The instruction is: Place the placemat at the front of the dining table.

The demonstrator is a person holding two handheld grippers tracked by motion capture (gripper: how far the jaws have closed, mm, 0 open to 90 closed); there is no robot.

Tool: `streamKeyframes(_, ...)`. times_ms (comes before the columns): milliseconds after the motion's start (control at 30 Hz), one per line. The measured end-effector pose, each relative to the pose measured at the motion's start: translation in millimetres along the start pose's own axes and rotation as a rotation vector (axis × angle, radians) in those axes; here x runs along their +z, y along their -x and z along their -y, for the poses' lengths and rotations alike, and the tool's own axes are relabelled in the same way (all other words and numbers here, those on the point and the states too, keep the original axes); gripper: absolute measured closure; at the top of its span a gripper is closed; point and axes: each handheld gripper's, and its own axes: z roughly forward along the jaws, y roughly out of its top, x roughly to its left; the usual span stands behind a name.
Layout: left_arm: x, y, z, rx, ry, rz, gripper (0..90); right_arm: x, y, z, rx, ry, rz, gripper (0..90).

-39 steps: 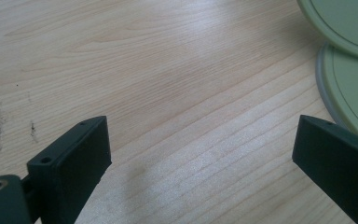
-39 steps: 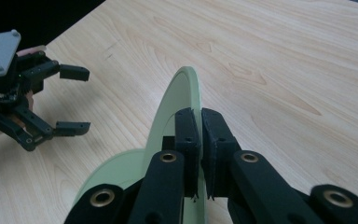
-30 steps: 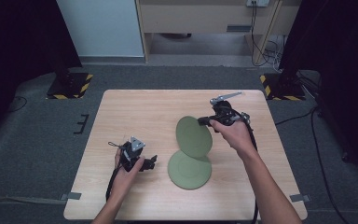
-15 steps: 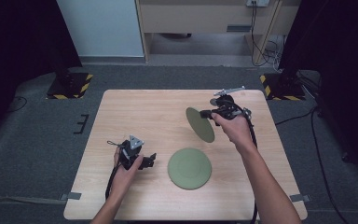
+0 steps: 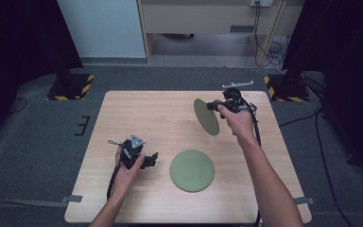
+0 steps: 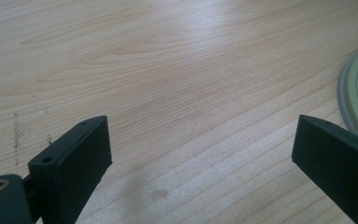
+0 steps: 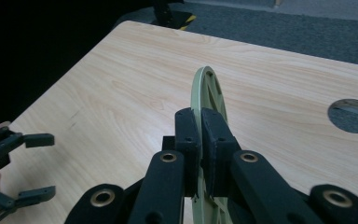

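Low in the high view, the left gripper (image 5: 152, 160) rests with jaws wide apart and empty, beside a green plate (image 5: 192, 170) lying flat on the wooden table (image 5: 137, 113). Further up, right of centre, the right gripper (image 5: 213, 106) is clamped on a second green plate's (image 5: 205, 117) rim, holding it on edge in the air; setting it down appears to remain. Beyond lie grey carpet (image 5: 38, 137) and a pale wall panel (image 5: 101, 28).

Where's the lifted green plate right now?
High view: the lifted plate is clamped on edge in the right gripper, above the table's far right.
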Motion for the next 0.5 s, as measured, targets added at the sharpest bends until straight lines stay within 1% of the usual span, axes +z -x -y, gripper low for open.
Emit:
streamKeyframes(100, -0.1, -1.6, -0.8, -0.007, 0.009, 0.005, 4.1, 2.2, 5.0, -3.6, 0.013, 0.003, 0.008, 86.2)
streamKeyframes(167, -0.4, -2.5, -0.7, -0.001, 0.01, 0.007, 4.1, 3.7, 7.2, -6.7, 0.013, 0.004, 0.014, 86.2)
streamKeyframes(300, 0.7, -4.4, -0.1, -0.006, 0.007, 0.006, 4.1, 6.0, 5.9, -14.0, 0.008, 0.004, 0.029, 86.2)
streamKeyframes(500, 1.1, -2.8, -0.5, -0.002, 0.007, 0.012, 4.1, 12.3, 2.9, -23.9, 0.009, 0.021, 0.058, 86.2)
